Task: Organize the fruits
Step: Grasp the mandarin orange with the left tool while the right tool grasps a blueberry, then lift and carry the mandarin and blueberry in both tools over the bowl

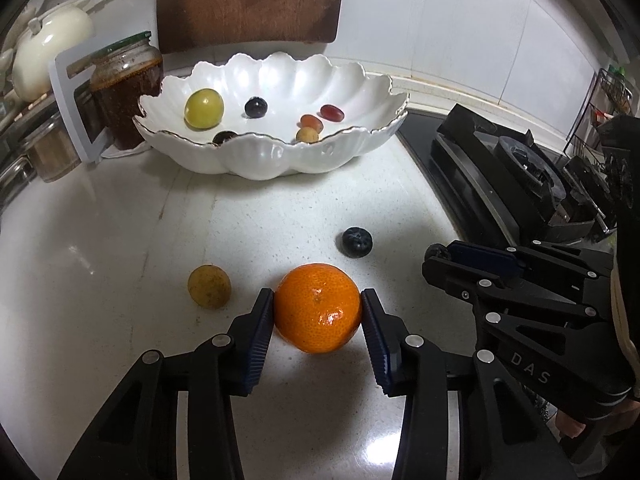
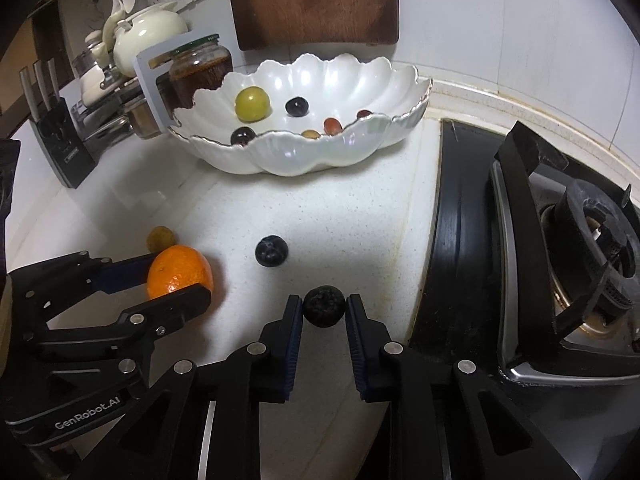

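Note:
My left gripper (image 1: 318, 300) is shut on an orange mandarin (image 1: 317, 307) resting on the white counter; it also shows in the right wrist view (image 2: 179, 270). My right gripper (image 2: 324, 305) is shut on a dark berry (image 2: 324, 306), seen at its tip in the left wrist view (image 1: 437, 251). A blueberry (image 1: 357, 242) (image 2: 272, 251) and a small yellow-brown fruit (image 1: 209, 286) (image 2: 160, 238) lie loose on the counter. The white scalloped bowl (image 1: 280, 156) (image 2: 320, 156) at the back holds a yellow-green fruit (image 1: 203, 108), dark berries and several grapes.
A gas stove (image 2: 560, 240) (image 1: 520, 184) lies to the right. A jar (image 1: 126, 84), a white teapot (image 1: 48, 48) and a knife block (image 2: 60, 140) stand at the left. A wooden board (image 1: 248, 0) leans on the back wall.

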Demonstrator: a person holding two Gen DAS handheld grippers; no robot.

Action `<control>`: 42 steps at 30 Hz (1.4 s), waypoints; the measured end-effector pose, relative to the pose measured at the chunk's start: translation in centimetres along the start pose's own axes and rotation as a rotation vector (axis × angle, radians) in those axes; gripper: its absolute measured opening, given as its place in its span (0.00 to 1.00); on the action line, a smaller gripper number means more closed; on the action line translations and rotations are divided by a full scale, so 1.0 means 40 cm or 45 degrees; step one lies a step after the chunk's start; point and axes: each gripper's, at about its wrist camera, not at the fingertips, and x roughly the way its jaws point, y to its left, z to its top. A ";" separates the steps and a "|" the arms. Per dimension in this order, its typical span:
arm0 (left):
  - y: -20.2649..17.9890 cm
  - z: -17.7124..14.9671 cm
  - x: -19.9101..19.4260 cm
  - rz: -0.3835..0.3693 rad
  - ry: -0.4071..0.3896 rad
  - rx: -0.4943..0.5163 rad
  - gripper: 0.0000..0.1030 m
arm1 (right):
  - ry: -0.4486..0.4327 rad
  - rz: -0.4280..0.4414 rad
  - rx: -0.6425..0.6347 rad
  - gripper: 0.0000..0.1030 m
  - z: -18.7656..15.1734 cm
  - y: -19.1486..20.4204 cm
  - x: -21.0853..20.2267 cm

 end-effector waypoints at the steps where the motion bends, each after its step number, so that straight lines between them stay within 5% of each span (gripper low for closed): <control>1: 0.001 0.001 -0.006 -0.001 -0.006 -0.003 0.42 | -0.006 0.000 -0.001 0.23 0.001 0.001 -0.005; 42: 0.034 0.150 -0.247 0.050 -0.383 0.009 0.41 | -0.409 -0.045 -0.032 0.23 0.161 0.062 -0.237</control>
